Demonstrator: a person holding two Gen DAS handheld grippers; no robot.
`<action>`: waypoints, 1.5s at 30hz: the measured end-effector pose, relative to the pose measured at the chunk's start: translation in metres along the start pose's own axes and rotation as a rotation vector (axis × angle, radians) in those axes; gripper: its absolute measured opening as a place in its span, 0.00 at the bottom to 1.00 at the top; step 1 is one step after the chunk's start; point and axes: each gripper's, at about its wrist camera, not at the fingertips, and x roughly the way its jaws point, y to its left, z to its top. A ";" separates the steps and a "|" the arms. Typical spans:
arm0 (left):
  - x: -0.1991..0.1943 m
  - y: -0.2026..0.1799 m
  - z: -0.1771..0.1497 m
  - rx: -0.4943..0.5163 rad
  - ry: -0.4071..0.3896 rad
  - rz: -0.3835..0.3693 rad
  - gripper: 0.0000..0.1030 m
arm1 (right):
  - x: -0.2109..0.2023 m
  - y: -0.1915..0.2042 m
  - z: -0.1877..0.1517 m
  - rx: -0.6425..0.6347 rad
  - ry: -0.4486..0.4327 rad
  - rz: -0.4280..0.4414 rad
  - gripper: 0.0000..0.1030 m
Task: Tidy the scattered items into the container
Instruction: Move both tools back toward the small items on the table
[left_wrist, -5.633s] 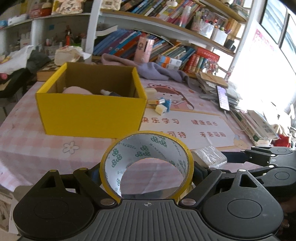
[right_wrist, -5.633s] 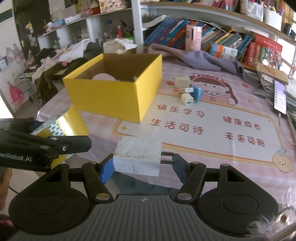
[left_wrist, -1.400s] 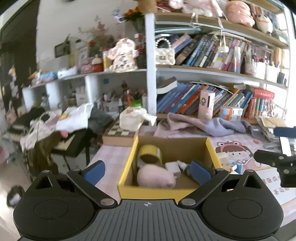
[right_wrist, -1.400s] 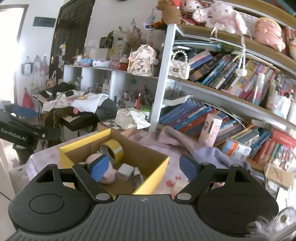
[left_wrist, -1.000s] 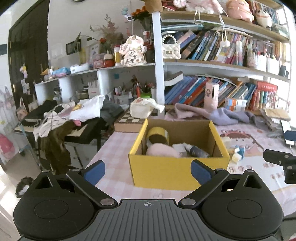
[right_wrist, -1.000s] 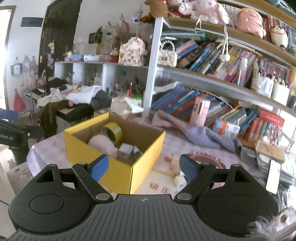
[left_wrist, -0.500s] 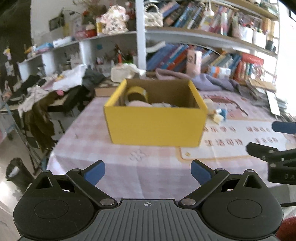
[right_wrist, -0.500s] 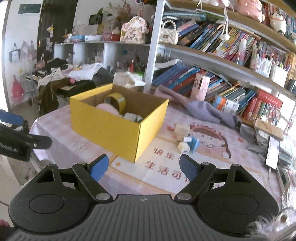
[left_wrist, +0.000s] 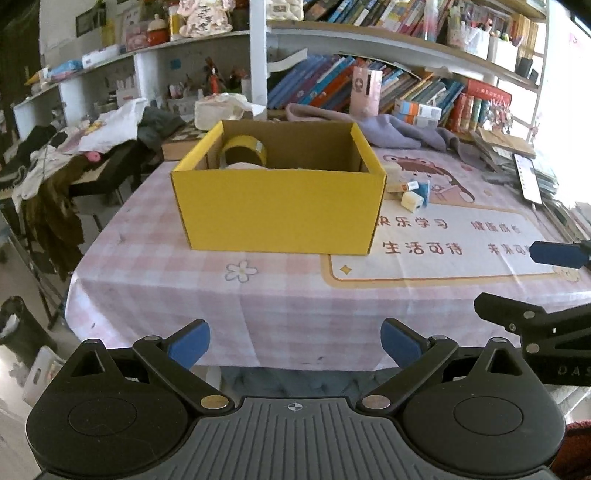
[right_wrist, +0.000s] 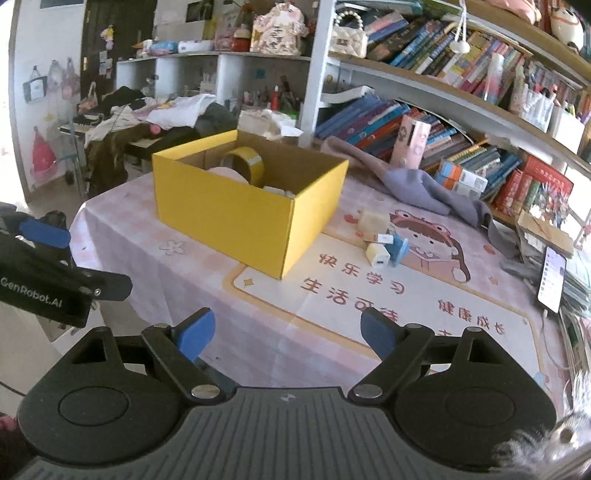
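A yellow cardboard box (left_wrist: 277, 210) (right_wrist: 229, 218) stands on the pink checked tablecloth. Inside it a roll of yellow tape (left_wrist: 242, 150) (right_wrist: 246, 159) leans against the wall next to a pink soft item (right_wrist: 227, 172). Small loose items, a cream block (right_wrist: 373, 222), a white charger cube (right_wrist: 377, 254) and a blue piece (right_wrist: 398, 246), lie right of the box; they also show in the left wrist view (left_wrist: 412, 192). My left gripper (left_wrist: 295, 341) is open and empty, off the table's front edge. My right gripper (right_wrist: 286, 330) is open and empty over the front of the table.
A printed mat (right_wrist: 388, 295) covers the table's right half. A purple cloth (right_wrist: 413, 188) lies behind it and a phone (right_wrist: 552, 278) at the right edge. Bookshelves stand behind the table. Clothes lie heaped on a stand (left_wrist: 74, 147) to the left.
Both grippers let go of the tape roll and the white packet into the box, then drew back toward the table's front edge and lower. Both stay open.
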 end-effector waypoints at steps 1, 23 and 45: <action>0.002 -0.001 0.000 0.006 0.004 -0.003 0.97 | 0.001 -0.002 -0.001 0.006 0.003 -0.001 0.83; 0.076 -0.072 0.033 0.149 0.132 -0.163 0.97 | 0.042 -0.075 -0.008 0.106 0.118 -0.080 0.84; 0.159 -0.183 0.108 0.234 0.093 -0.263 0.97 | 0.105 -0.220 0.019 0.164 0.154 -0.120 0.83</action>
